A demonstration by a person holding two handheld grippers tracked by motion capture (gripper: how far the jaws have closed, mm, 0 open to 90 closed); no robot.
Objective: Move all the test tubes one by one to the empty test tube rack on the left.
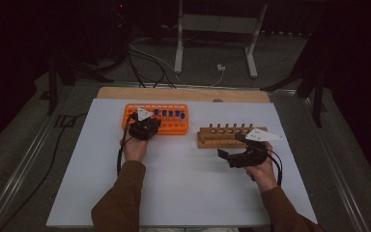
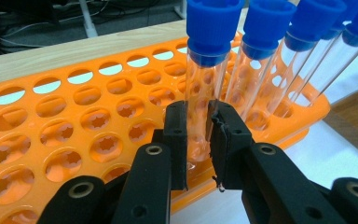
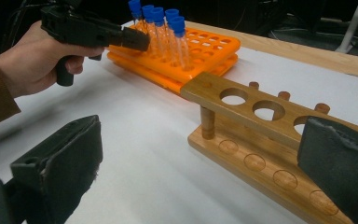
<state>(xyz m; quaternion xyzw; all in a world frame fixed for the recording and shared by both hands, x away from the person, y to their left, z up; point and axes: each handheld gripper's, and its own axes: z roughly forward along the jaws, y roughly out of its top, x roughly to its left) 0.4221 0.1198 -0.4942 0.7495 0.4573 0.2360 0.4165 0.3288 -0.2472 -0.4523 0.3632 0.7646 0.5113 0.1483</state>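
An orange tube rack [image 1: 179, 127] sits on the white mat at the back left, with several clear, blue-capped test tubes [image 1: 170, 114] standing in it. My left gripper [image 1: 146, 122] reaches into the rack from the near side. In the left gripper view it [image 2: 198, 140] is shut on the lower part of one upright tube [image 2: 201, 88], which stands in its hole beside the other tubes [image 2: 261, 70]. A wooden tube rack [image 1: 222, 135] with empty holes lies right of centre. My right gripper [image 1: 229, 146] hovers just in front of it, open [image 3: 200, 156], nothing between its jaws.
The white mat [image 1: 174, 188] covers most of a wooden tabletop whose far edge [image 1: 183, 93] shows behind the racks. Cables and metal stand legs [image 1: 178, 43] lie on the floor beyond the table. The right gripper view takes in the left hand [image 3: 32, 60] at the orange rack [image 3: 209, 46].
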